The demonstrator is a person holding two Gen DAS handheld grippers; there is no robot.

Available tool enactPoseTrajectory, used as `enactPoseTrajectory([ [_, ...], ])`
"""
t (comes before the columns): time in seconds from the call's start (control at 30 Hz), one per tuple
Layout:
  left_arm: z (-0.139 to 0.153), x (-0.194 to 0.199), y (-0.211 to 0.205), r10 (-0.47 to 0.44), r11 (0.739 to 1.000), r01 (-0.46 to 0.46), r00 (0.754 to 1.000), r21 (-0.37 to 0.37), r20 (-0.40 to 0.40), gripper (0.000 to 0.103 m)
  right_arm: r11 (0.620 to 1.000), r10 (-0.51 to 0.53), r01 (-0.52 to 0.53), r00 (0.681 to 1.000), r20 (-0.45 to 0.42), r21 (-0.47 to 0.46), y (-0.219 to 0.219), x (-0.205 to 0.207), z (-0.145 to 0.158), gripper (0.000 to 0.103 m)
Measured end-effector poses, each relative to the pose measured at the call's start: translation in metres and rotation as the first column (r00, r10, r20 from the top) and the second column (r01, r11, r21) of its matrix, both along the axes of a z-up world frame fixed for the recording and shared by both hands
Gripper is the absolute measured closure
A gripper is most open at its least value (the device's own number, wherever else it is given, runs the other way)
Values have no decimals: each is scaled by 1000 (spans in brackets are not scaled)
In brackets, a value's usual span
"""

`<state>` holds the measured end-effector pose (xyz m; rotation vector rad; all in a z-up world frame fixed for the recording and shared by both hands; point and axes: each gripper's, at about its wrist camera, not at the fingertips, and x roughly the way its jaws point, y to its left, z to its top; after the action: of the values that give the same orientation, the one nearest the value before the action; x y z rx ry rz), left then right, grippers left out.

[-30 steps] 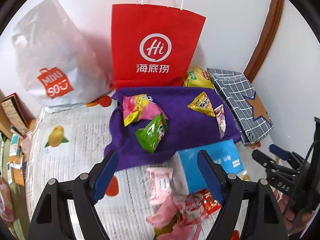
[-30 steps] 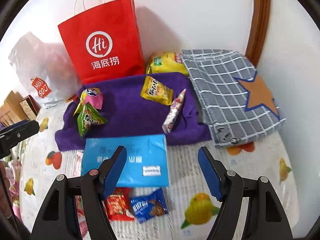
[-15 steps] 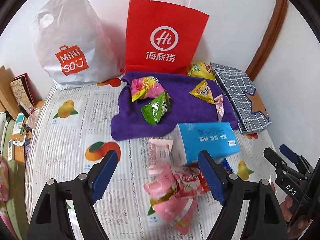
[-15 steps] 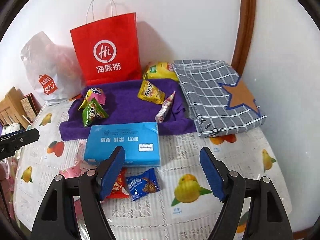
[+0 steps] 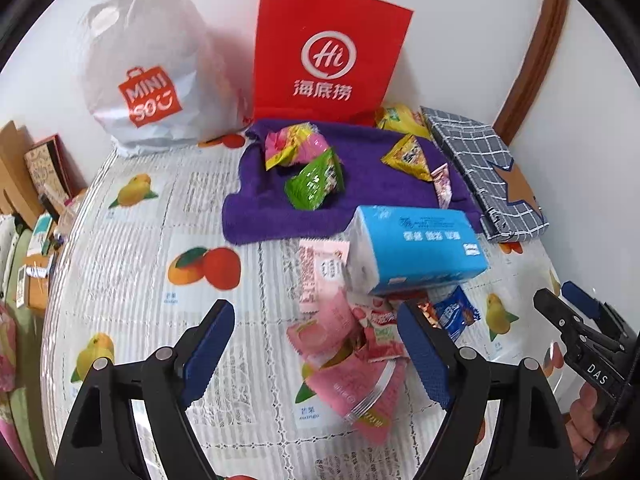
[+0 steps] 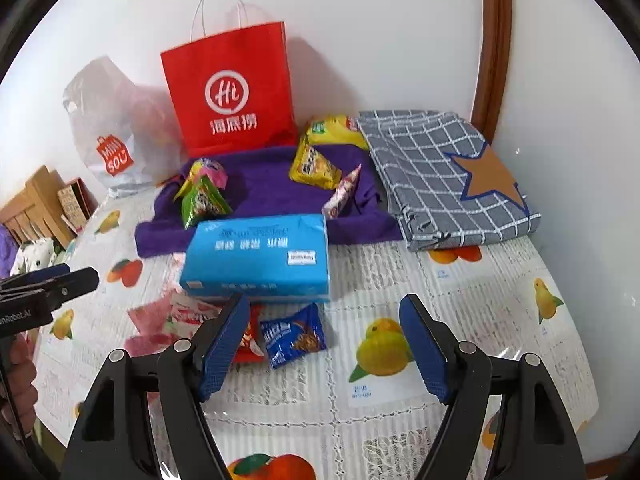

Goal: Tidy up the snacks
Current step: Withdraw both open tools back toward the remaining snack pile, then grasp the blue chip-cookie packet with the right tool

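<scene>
Nearest, left hand-held gripper (image 5: pixel 316 340) wide open, gripping nothing, above pink snack packets (image 5: pixel 344 364) on the fruit-print surface (image 5: pixel 132 264). Right hand-held gripper (image 6: pixel 324 340) also wide open and empty, over a blue biscuit packet (image 6: pixel 294 334) and a red packet (image 6: pixel 250 340). Just behind, a blue tissue pack (image 6: pixel 258 258). Farther, purple towel (image 6: pixel 264 184) carrying green (image 6: pixel 202 202), pink-yellow (image 5: pixel 294 148) and yellow (image 6: pixel 314 166) snack packets. Beside it, checked grey cloth (image 6: pixel 432 172). At the wall, red paper bag (image 6: pixel 232 88) and white Miniso bag (image 5: pixel 148 68).
</scene>
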<state>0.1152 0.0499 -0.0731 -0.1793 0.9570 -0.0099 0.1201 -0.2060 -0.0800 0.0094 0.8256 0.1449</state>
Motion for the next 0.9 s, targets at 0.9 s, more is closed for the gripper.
enactPoseTrajectory([
  [0.9, -66, 9, 44, 40, 999, -43, 994, -32, -105, 21, 992, 123, -124, 979, -161, 3, 24, 49, -105, 31],
])
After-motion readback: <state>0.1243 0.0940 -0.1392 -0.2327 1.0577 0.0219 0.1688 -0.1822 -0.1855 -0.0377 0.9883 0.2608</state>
